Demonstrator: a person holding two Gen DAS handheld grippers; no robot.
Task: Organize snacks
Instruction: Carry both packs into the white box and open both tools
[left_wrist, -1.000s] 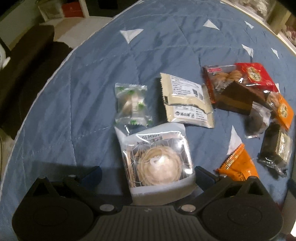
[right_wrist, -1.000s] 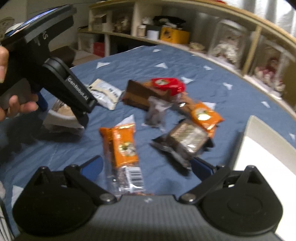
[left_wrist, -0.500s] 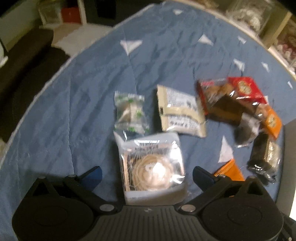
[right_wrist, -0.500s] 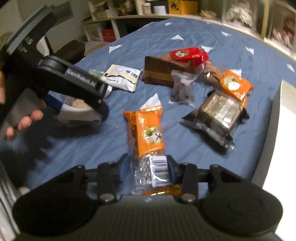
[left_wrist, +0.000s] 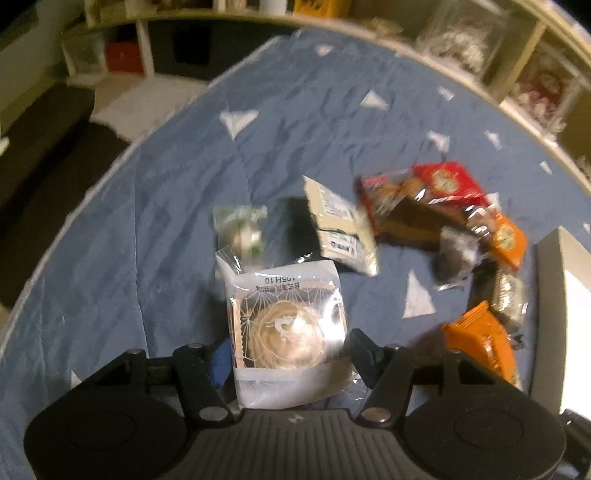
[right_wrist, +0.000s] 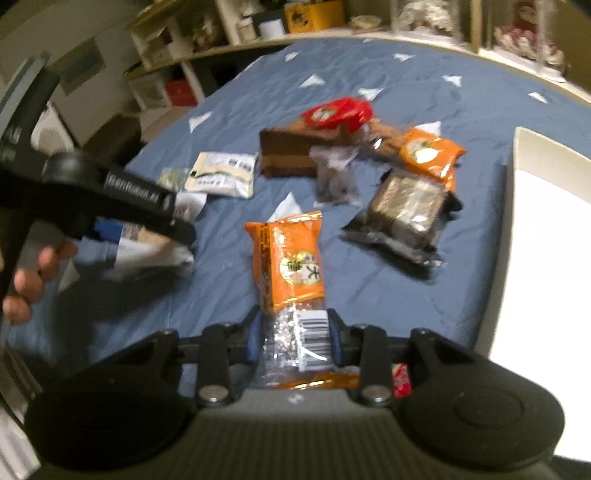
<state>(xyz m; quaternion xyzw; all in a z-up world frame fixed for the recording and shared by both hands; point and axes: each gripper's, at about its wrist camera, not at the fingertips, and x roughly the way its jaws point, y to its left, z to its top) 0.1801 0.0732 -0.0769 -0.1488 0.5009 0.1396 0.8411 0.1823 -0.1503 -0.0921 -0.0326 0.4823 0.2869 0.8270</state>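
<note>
**Snack lot on blue quilt: two packets in hand**

Item 1. Pastry pack (left_wrist: 286, 332): clear wrapper with a round cake in a paper tray. Judged light, crushable, with a slick film. It is located between the fingers of the left tool (left_wrist: 286, 349), whose jaws are closing; the pads appear to meet the pack's sides at its near end. A hold low on the tray walls is judged safer than one on the loose film.

Item 2. Orange bar (right_wrist: 293, 280): long foil packet with a clear barcode end. Judged light, fairly stiff, slippery. It is clasped at that clear end by the right tool (right_wrist: 293, 338), whose jaws are closing slightly further.

Remaining lot: red pack (right_wrist: 336, 110), brown wedge (right_wrist: 286, 155), dark packet (right_wrist: 402, 210), beige sachet (left_wrist: 340, 230), all loose on the quilt (left_wrist: 147, 221).

View notes. The right wrist view alone shows the person's hand (right_wrist: 33, 284) on the left tool and the pastry pack raised off the quilt. The left wrist view alone shows a green sweet (left_wrist: 240, 232). A white box (right_wrist: 546, 236) appears at right in both.
</note>
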